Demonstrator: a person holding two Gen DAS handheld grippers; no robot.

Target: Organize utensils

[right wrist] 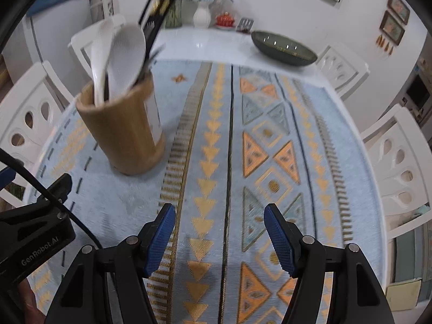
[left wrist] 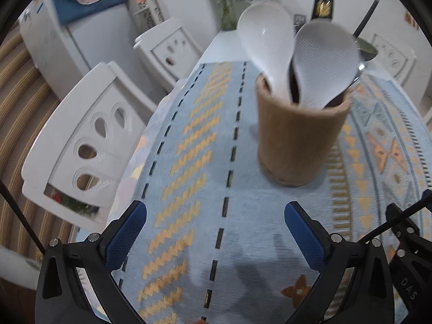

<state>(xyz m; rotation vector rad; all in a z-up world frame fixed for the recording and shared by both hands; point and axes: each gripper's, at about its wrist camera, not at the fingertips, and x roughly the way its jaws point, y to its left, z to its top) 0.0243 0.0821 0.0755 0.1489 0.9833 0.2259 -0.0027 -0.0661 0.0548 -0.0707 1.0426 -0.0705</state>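
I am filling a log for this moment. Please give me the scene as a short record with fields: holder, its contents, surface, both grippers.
holder: bamboo cup, upright on the cloth
contents: two white spoons, dark chopsticks
surface: patterned blue tablecloth
left gripper: open, empty
right gripper: open, empty
elsewhere: dark bowl at the far end

White lettering "GenRobot.AI" runs along the black body of the left gripper point(right wrist: 35, 232), at the lower left of the right wrist view; "DAS" stands on the right gripper point(left wrist: 410, 270), lower right of the left wrist view
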